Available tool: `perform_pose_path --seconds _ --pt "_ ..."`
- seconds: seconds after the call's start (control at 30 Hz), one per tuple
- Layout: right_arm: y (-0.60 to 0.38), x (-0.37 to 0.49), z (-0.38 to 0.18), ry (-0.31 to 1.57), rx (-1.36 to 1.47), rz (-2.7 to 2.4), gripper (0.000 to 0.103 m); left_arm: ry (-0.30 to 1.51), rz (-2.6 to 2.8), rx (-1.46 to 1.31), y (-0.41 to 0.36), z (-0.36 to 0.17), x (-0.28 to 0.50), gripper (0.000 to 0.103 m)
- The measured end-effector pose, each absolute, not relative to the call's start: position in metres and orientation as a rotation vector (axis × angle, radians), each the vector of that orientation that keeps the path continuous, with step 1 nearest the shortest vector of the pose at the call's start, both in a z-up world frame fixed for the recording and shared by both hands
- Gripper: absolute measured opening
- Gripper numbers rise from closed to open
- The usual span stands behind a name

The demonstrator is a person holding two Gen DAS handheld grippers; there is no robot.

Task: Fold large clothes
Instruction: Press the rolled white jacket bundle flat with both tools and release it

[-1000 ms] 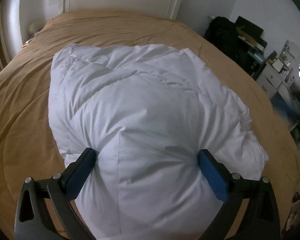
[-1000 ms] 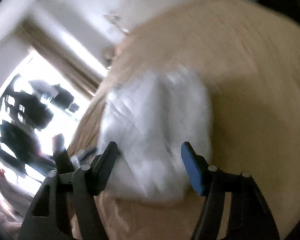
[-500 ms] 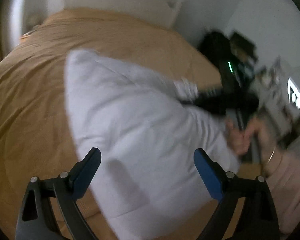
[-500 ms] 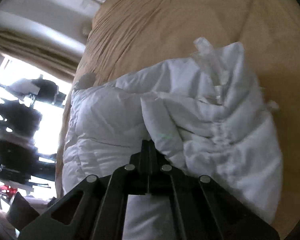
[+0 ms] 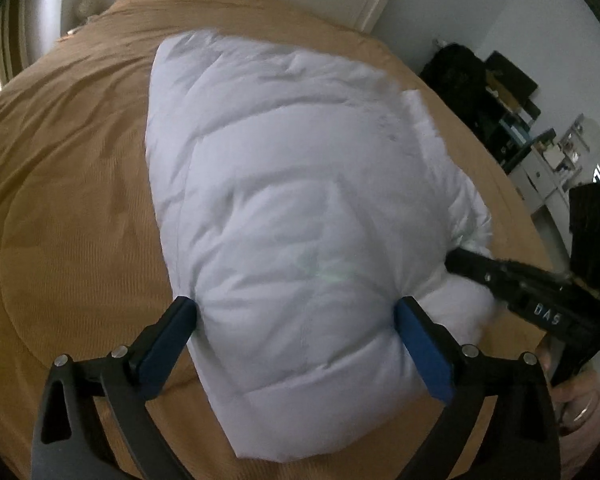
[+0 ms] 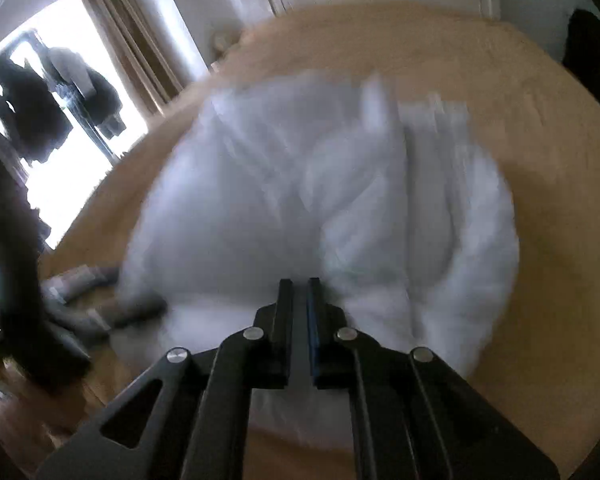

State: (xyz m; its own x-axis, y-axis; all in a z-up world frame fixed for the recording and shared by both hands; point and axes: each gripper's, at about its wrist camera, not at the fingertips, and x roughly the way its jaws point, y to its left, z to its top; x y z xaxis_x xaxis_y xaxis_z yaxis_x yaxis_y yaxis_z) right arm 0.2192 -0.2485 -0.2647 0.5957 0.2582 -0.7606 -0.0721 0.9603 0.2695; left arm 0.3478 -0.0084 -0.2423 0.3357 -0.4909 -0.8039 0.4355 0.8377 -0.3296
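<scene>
A white puffy jacket (image 5: 300, 180) lies folded into a thick bundle on the tan bedspread (image 5: 60, 200). My left gripper (image 5: 296, 302) straddles the bundle's near end. Its jaws stand wide and are opening, and the jacket bulges up between the blue pads (image 5: 420, 348). My right gripper (image 5: 454, 258) comes in from the right, its tip against the jacket's right edge. In the blurred right wrist view the jacket (image 6: 280, 200) lies just beyond my right gripper (image 6: 297, 282). Its jaws are opening but leave only a narrow slit, with no fabric seen inside.
A white headboard (image 5: 376, 0) stands at the bed's far end. Dark bags and cluttered shelves (image 5: 480, 92) line the right wall. A bright window with curtains (image 6: 112, 52) and hanging dark clothes (image 6: 20, 112) lie to the left. A person's hand (image 5: 572, 396) grips the right tool.
My left gripper lifted off the jacket, then came back down astride it. My right gripper went from open around the bundle to closed and moved to the jacket's edge.
</scene>
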Motion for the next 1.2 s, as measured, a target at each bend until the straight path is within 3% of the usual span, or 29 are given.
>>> perform_pose_path --seconds 0.23,0.3,0.37,0.5,0.67,0.77,0.83,0.9,0.97,1.1,1.2 --pt "-0.269 0.216 -0.248 0.894 0.287 0.184 0.009 1.094 -0.595 -0.074 -0.009 -0.248 0.341 0.101" --pt "-0.267 0.239 -0.230 0.862 0.308 0.217 0.010 1.091 -0.595 -0.061 -0.012 -0.246 0.339 0.101" --pt "-0.266 0.273 -0.228 0.882 0.322 0.225 0.017 1.090 -0.596 -0.049 -0.014 -0.246 0.337 0.101" --pt "-0.279 0.334 -0.242 0.970 0.175 -0.028 0.015 1.091 -0.593 -0.036 -0.017 -0.246 0.333 0.102" --pt "-0.270 0.362 -0.199 0.875 0.271 0.029 0.022 1.093 -0.595 -0.016 -0.021 -0.246 0.331 0.103" --pt "-0.240 0.392 -0.210 0.962 0.215 0.135 0.033 1.095 -0.600 -0.017 -0.024 -0.247 0.329 0.103" --pt "-0.247 0.409 -0.230 1.037 0.173 0.049 0.032 1.101 -0.601 -0.030 -0.021 -0.248 0.327 0.103" --pt "-0.275 0.408 -0.240 1.040 0.036 -0.208 0.032 1.100 -0.600 -0.030 -0.021 -0.249 0.326 0.103" --pt "-0.294 0.387 -0.233 1.009 -0.010 -0.309 0.038 1.101 -0.601 -0.031 -0.020 -0.250 0.325 0.103" --pt "-0.283 0.290 -0.202 0.864 0.204 -0.026 0.038 1.111 -0.598 -0.050 -0.018 -0.251 0.326 0.103" --pt "-0.252 0.235 -0.217 0.909 0.102 0.075 0.043 1.144 -0.593 -0.067 -0.015 -0.253 0.325 0.103"
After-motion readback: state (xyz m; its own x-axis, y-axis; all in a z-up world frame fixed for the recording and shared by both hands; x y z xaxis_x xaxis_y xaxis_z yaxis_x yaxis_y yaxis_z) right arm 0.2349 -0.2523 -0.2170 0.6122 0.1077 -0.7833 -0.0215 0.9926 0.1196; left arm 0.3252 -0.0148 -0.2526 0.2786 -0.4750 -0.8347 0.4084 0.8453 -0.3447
